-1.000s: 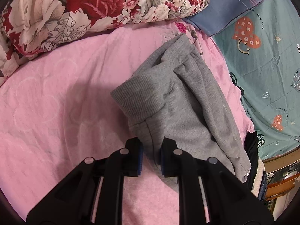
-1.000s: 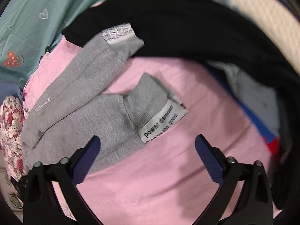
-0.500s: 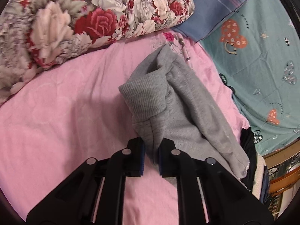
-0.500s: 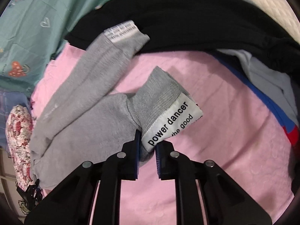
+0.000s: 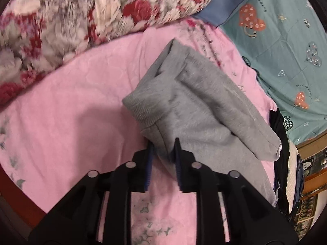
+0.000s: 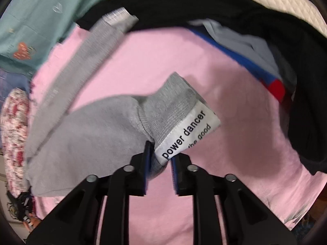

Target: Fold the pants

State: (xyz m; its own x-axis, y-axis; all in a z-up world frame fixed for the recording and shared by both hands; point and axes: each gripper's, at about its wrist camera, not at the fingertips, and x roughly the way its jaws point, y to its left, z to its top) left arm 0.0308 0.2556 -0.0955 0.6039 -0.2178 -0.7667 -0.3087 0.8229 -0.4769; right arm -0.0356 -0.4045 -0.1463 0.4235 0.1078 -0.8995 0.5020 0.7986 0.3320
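1. The grey pants lie bunched on the pink bedsheet.
2. The left claw pinches a fold of them, its jaws easing apart.
3. The right claw grips the labelled cuff, jaws likewise widening.
4. A floral quilt lies beyond.

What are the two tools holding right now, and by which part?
Both have the gray pants between their jaws, which are opening: the left tool by a fabric edge below the ribbed band, the right tool at a ribbed cuff by its white label.
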